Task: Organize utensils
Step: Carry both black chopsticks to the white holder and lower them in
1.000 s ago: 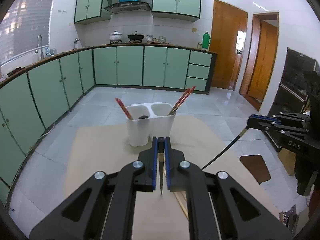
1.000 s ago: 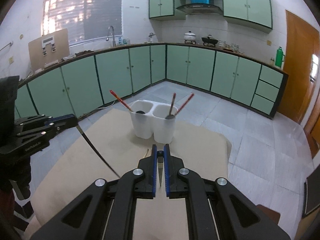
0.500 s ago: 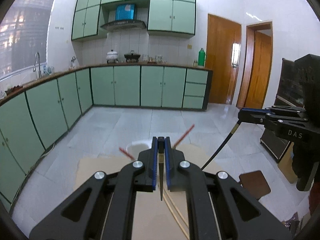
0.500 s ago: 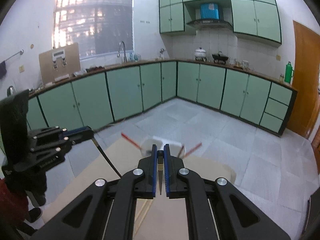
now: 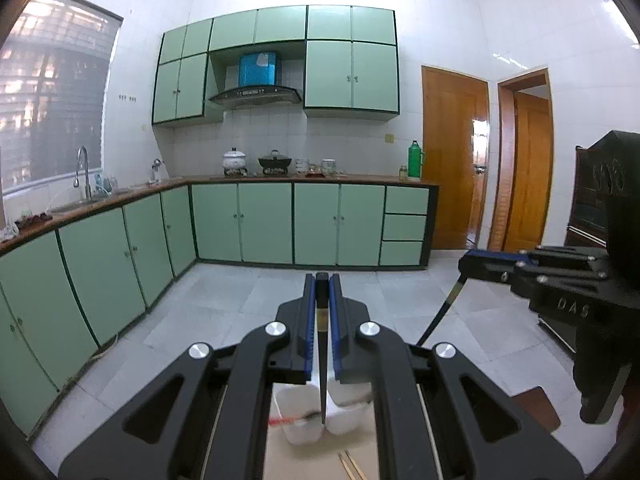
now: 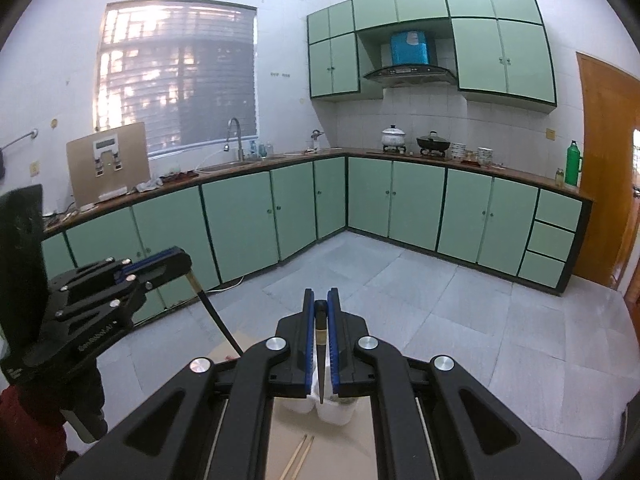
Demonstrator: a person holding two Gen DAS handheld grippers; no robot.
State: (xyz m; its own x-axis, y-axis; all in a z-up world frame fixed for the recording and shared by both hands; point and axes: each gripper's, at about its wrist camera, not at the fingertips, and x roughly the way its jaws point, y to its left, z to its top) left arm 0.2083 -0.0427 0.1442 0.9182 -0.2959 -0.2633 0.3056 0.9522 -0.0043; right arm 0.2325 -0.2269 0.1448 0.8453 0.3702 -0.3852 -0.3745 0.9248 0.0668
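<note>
My left gripper (image 5: pixel 322 279) is shut on the top of a black chopstick (image 5: pixel 322 380) that hangs straight down, its tip over the white two-cup holder (image 5: pixel 300 428). A red chopstick (image 5: pixel 286 421) lies blurred in the holder. At the right of the left wrist view, my right gripper (image 5: pixel 474 266) is raised and clamps a second black chopstick (image 5: pixel 438 314). Seen from its own camera, the right gripper (image 6: pixel 321 302) is shut on that black chopstick (image 6: pixel 321 372) above the holder (image 6: pixel 334 414). The left gripper (image 6: pixel 178 260) appears at the left with its chopstick (image 6: pixel 218 322).
Two pale wooden chopsticks (image 6: pixel 299 456) lie on the beige table (image 6: pixel 360 452) in front of the holder, and also show as wooden chopsticks (image 5: pixel 350 467). A brown stool (image 5: pixel 536 404) stands at the right. A red sleeve (image 6: pixel 28 436) is at lower left. Green cabinets line the far walls.
Both grippers have risen with their black chopsticks and tilted up. The holder has slid from the middle of each view down to beneath the fingers.
</note>
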